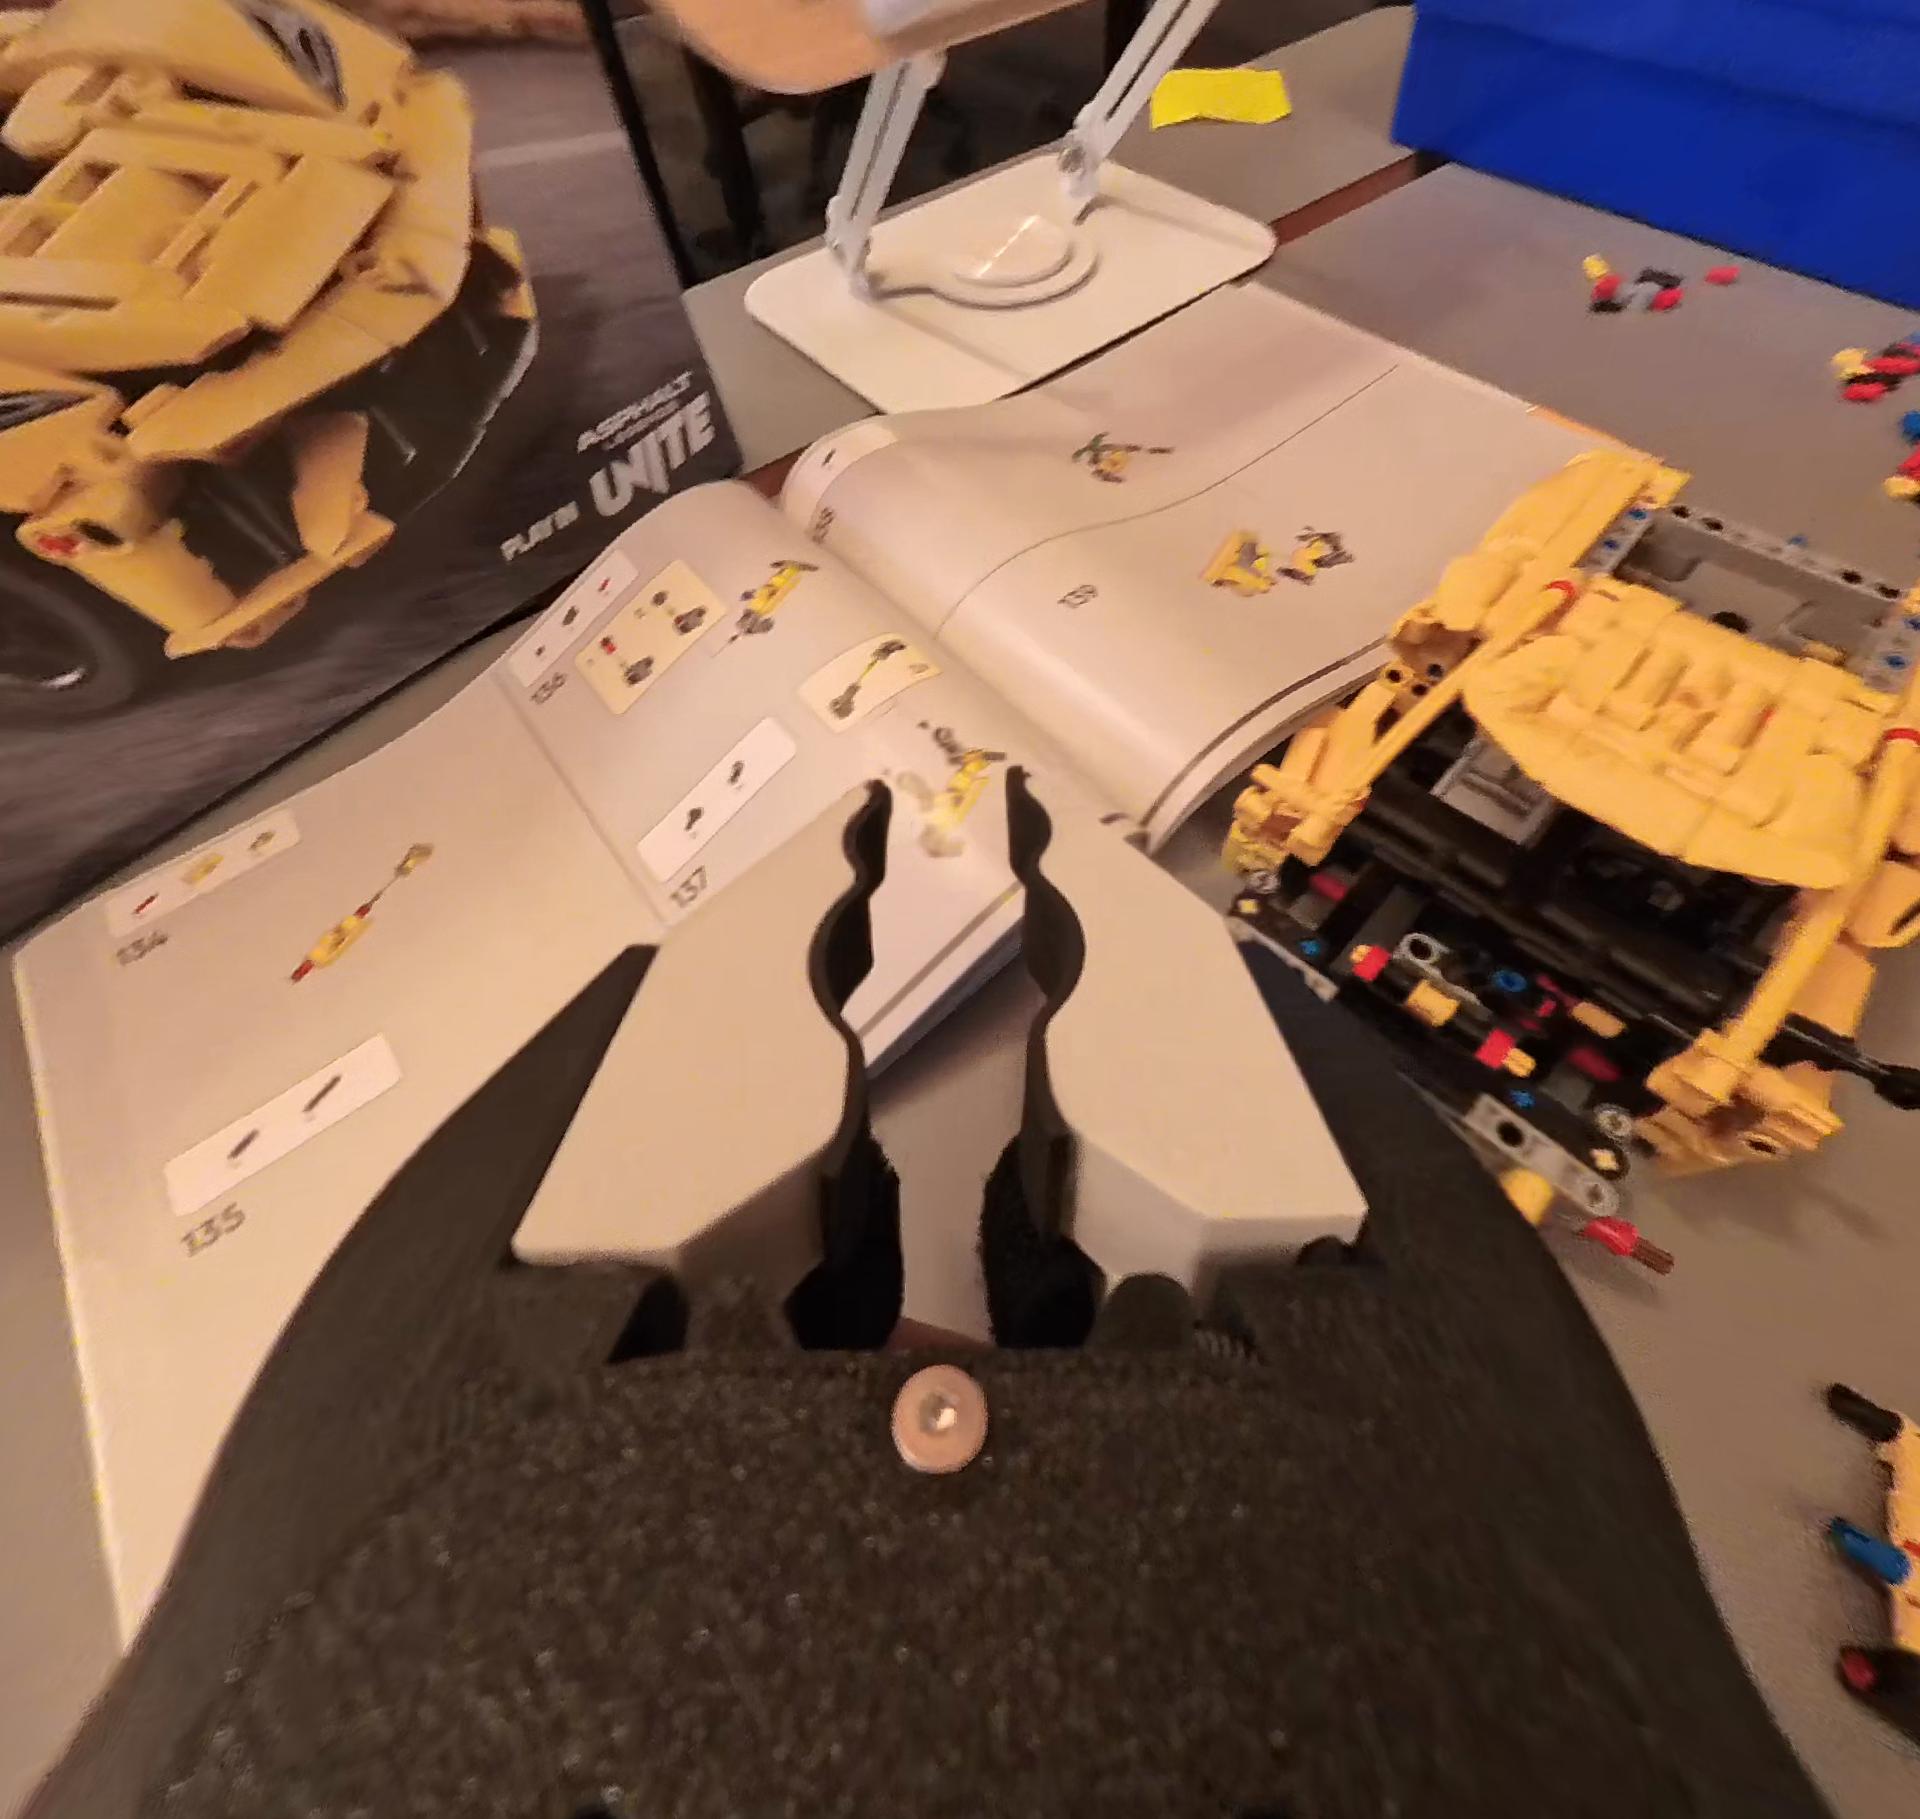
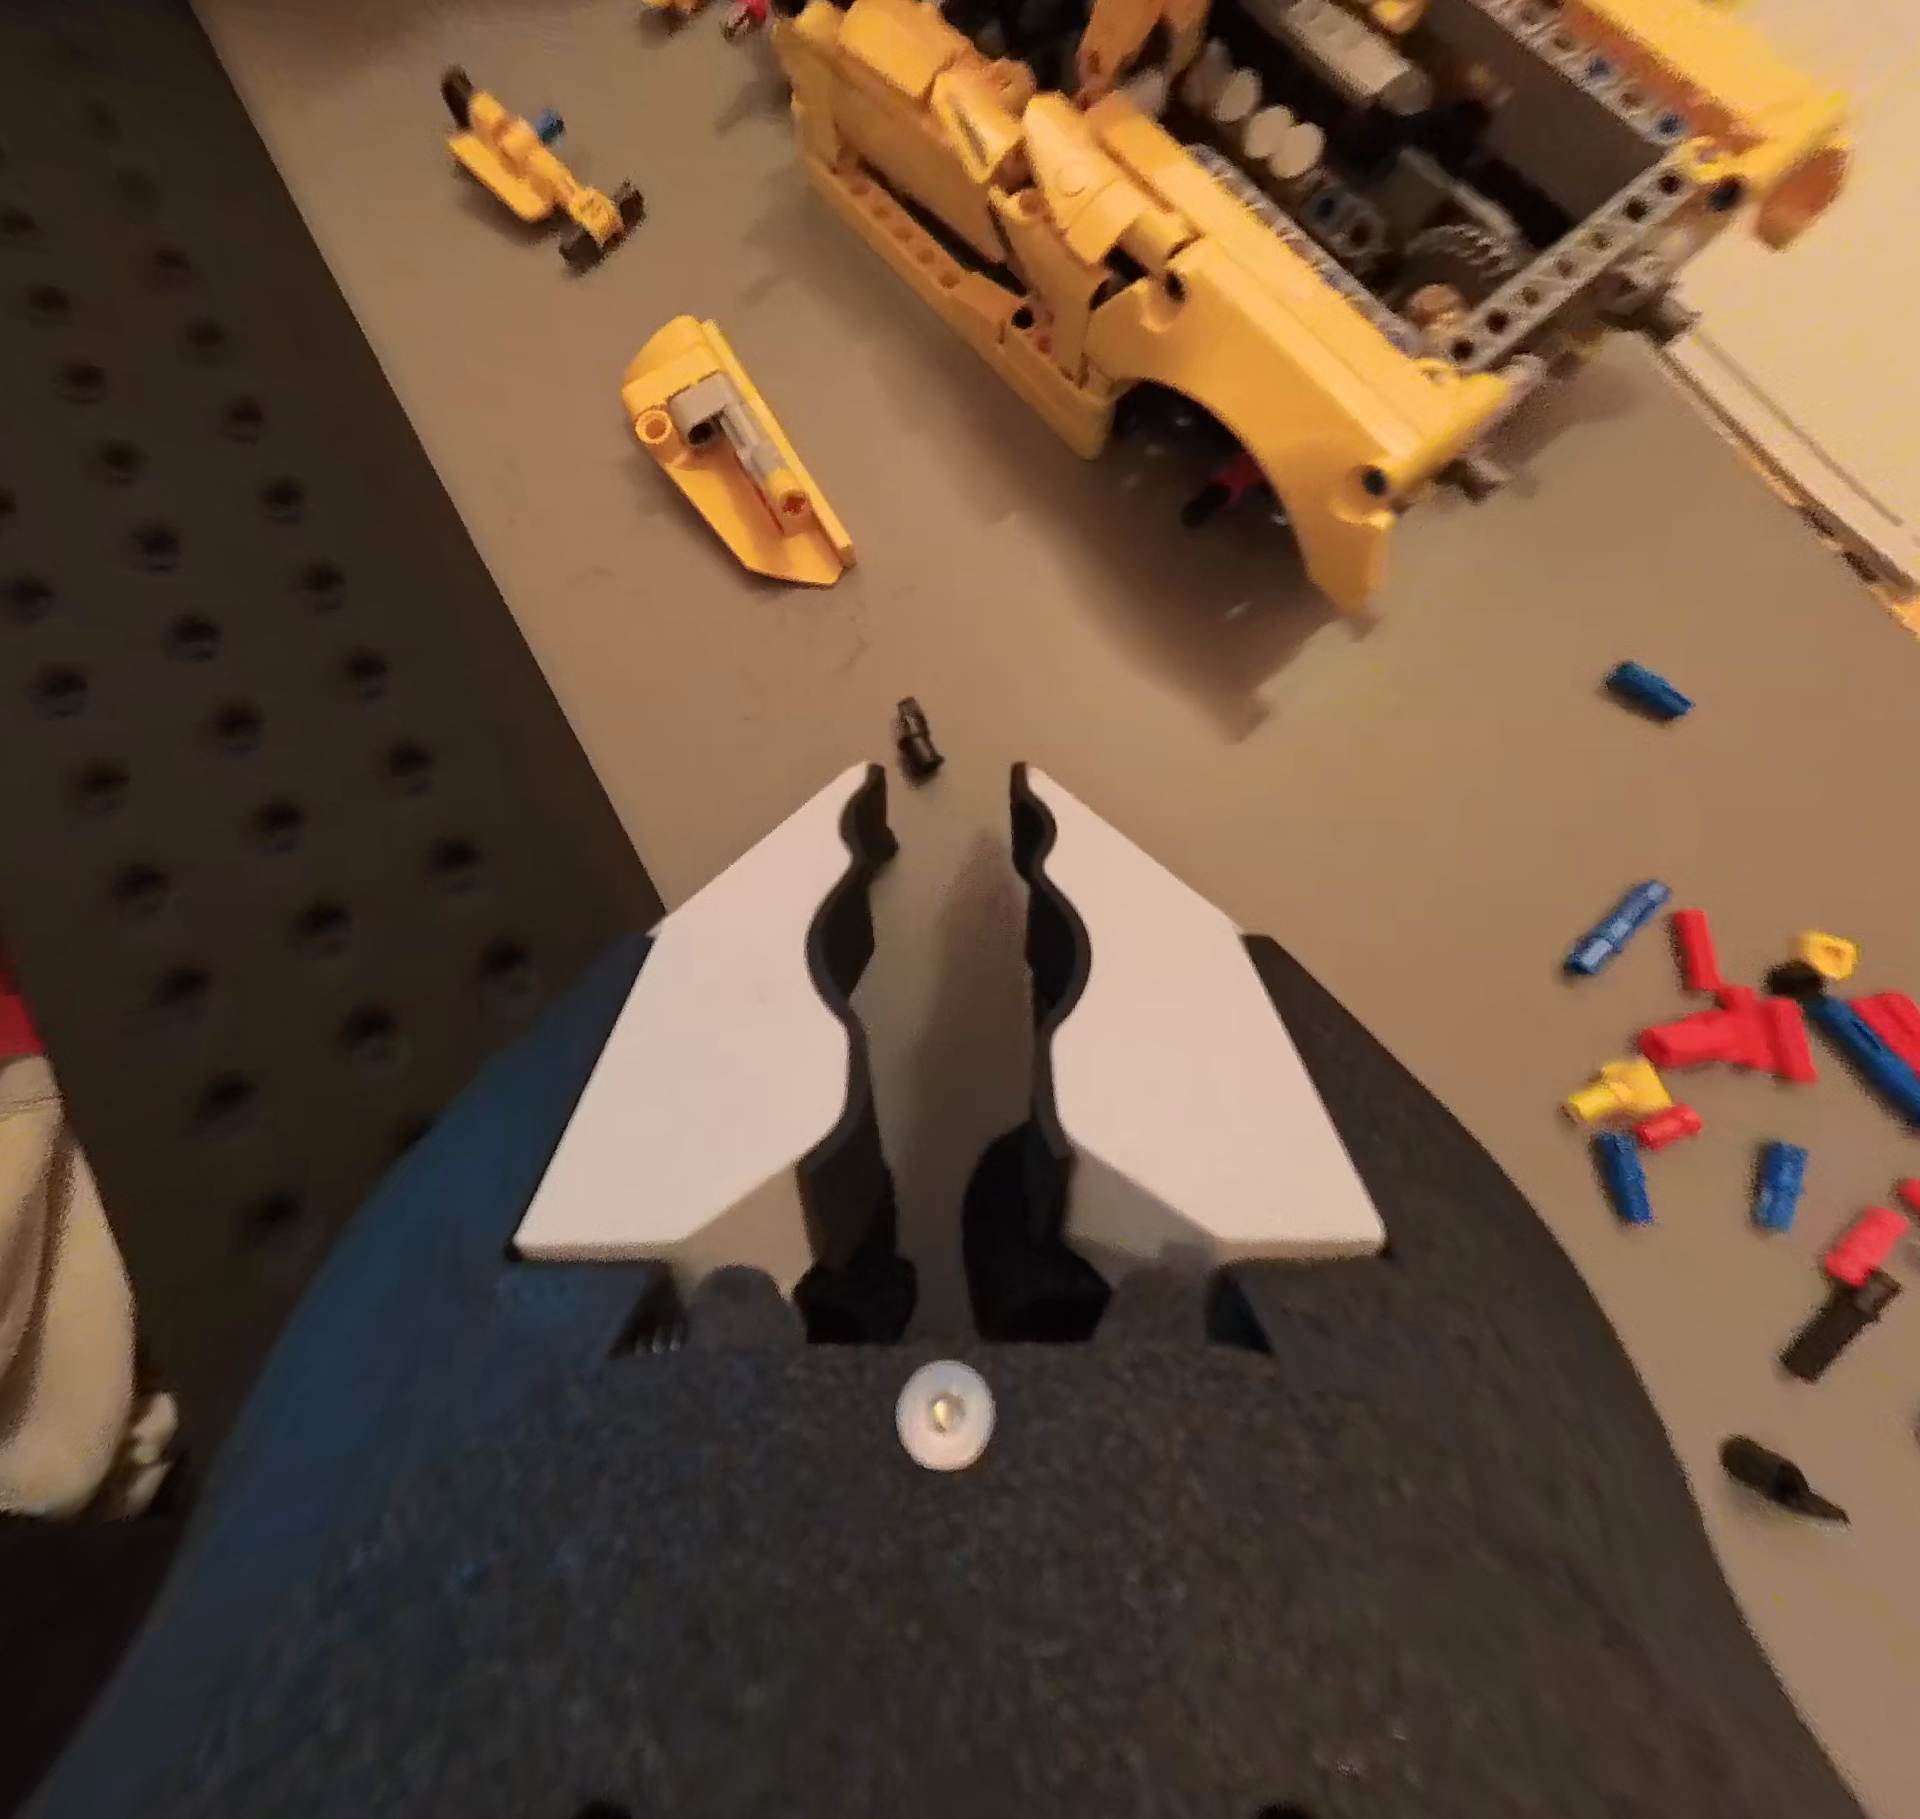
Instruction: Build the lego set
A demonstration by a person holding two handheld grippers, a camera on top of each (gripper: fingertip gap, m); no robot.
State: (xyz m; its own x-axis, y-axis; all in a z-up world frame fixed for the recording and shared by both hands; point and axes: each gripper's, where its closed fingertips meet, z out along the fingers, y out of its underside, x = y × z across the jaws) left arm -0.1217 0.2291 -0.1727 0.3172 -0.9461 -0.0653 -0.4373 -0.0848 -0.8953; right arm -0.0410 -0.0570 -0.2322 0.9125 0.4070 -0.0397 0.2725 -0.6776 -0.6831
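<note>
A half-built yellow and black Lego car (image 1: pixel 1621 834) stands on the grey table, right of the open instruction booklet (image 1: pixel 644 730). My left gripper (image 1: pixel 945 795) is open and empty, hovering over the booklet's right page. In the right wrist view the car (image 2: pixel 1226 242) lies ahead to the right. My right gripper (image 2: pixel 948 780) is open and empty, its tips just short of a small black pin (image 2: pixel 916 739) on the table. A yellow panel sub-assembly (image 2: pixel 738 450) and a smaller yellow sub-assembly (image 2: pixel 540 174) lie left of the car.
The set's box (image 1: pixel 260 367) stands at the left, a white stand (image 1: pixel 1018 273) behind the booklet, a blue bin (image 1: pixel 1662 55) at back right. Loose red, blue and yellow pieces (image 2: pixel 1745 1073) lie at the right. A dark perforated mat (image 2: pixel 208 626) borders the table's left edge. My right fingertips sit around 30 cm from my left ones. From the right gripper's tips to the smaller yellow sub-assembly (image 2: pixel 540 174) is close to 15 cm.
</note>
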